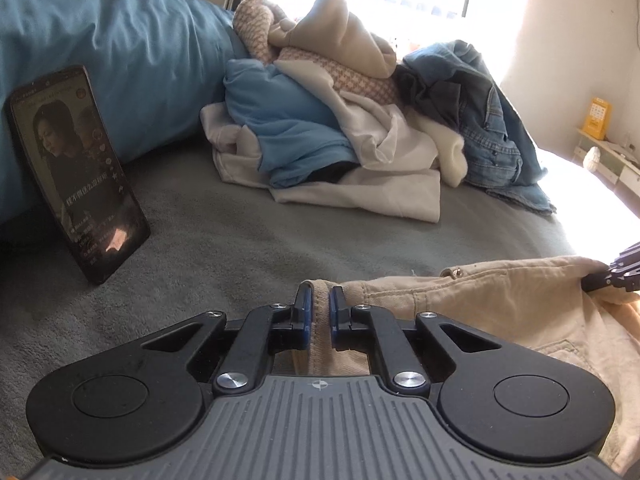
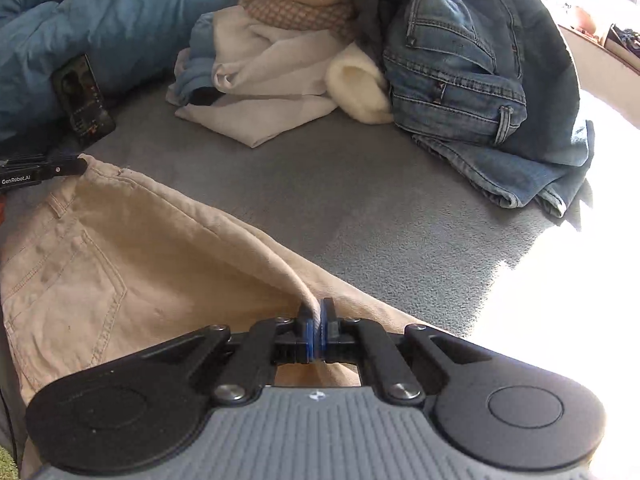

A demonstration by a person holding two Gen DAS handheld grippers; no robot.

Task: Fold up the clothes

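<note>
In the left wrist view, the left tool (image 1: 319, 309) sits at 6 o'clock, its blue pads pressed narrow on a thick edge of the beige trousers (image 1: 500, 312), which spread from the centre toward 4 o'clock over the grey bed cover (image 1: 260, 240). At 3 o'clock the dark tip of the right tool (image 1: 612, 276) touches the far corner of the same trousers. A phone (image 1: 76, 172) with a lit screen leans tilted at 9 o'clock against a blue duvet (image 1: 120, 40). Toward 12 o'clock lies a pile of clothes (image 1: 320, 120): a light blue piece, white and cream pieces and a checked one, with blue jeans (image 1: 492, 128) just beside them at 2 o'clock. A yellow object (image 1: 598, 118) stands on a ledge at 3 o'clock by the bright window.

In the right wrist view, the right tool (image 2: 317, 330) at 6 o'clock is clamped narrow on a raised fold of the beige trousers (image 2: 140, 260), which stretch away to 9 o'clock, a back pocket showing. At 9 o'clock the left tool (image 2: 76, 166) meets the trousers' far corner. The grey bed cover (image 2: 360, 200) fills the middle. The jeans (image 2: 460, 64) lie heaped at 1 o'clock, touching the pile of clothes (image 2: 272, 72) at 12 o'clock. The phone (image 2: 82, 96) stands at 10 o'clock against the blue duvet (image 2: 100, 12).
</note>
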